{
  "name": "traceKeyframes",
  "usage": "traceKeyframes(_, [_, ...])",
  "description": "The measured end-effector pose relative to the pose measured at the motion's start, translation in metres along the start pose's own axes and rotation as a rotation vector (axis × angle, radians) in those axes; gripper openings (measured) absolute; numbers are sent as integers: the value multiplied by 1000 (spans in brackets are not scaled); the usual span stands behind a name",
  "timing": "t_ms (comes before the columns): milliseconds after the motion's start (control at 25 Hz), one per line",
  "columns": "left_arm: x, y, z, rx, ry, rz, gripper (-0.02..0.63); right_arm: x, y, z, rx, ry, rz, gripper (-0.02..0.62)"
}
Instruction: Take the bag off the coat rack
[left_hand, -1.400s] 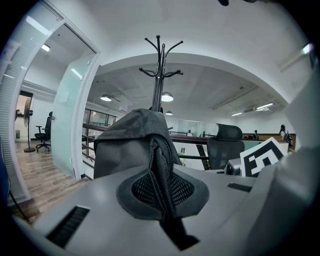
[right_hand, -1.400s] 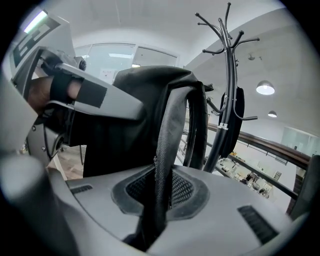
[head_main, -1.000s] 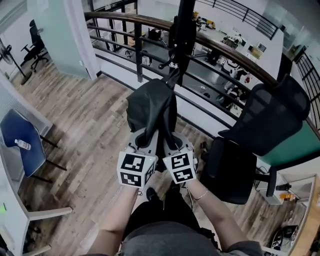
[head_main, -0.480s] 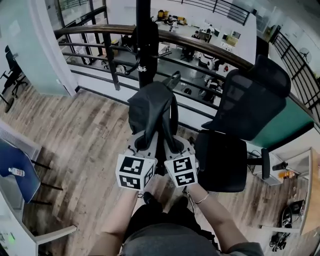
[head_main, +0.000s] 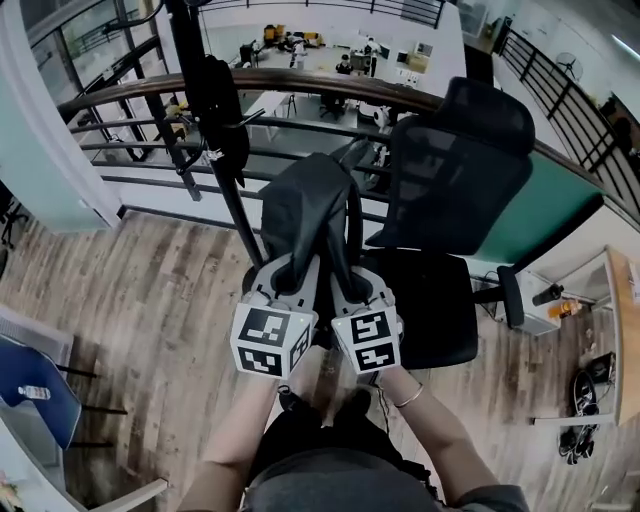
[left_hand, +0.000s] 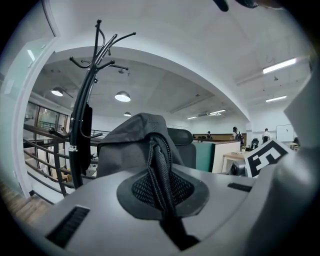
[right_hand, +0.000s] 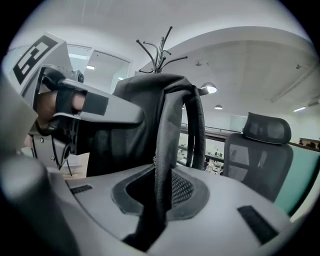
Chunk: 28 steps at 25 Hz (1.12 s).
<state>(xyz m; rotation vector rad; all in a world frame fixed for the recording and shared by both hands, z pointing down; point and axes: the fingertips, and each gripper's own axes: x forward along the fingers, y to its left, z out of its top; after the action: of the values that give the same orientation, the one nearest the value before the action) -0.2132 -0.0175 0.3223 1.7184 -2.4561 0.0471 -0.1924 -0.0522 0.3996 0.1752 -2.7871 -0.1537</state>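
Note:
A dark grey backpack (head_main: 308, 210) hangs in the air from its two shoulder straps, clear of the black coat rack (head_main: 210, 110), which stands to its left. My left gripper (head_main: 290, 272) is shut on the left strap (left_hand: 159, 170), and my right gripper (head_main: 345, 283) is shut on the right strap (right_hand: 165, 150). In the left gripper view the bag (left_hand: 127, 145) fills the middle, with the coat rack (left_hand: 82, 115) and its hooks at the left. In the right gripper view the bag (right_hand: 145, 120) hides most of the rack; only its hooks (right_hand: 160, 50) show above.
A black mesh office chair (head_main: 450, 190) stands right behind the bag, its seat (head_main: 430, 300) beside my right gripper. A curved wooden railing (head_main: 330, 85) with black bars runs behind the rack, over a lower office floor. Wood flooring lies to the left, with a blue chair (head_main: 30, 385).
The view has swung right: the rack has slid from centre to upper left and the office chair has come to stand behind the bag. Both grippers keep their hold on the straps.

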Motion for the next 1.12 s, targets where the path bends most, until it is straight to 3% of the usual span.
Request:
traceKeyframes(560, [64, -115, 35, 69, -32, -187, 26, -78, -110, -7, 66, -40, -192, 52])
traceKeyframes(1120, [143, -233, 34, 78, -21, -375, 26, -145, -224, -51, 131, -19, -368, 54])
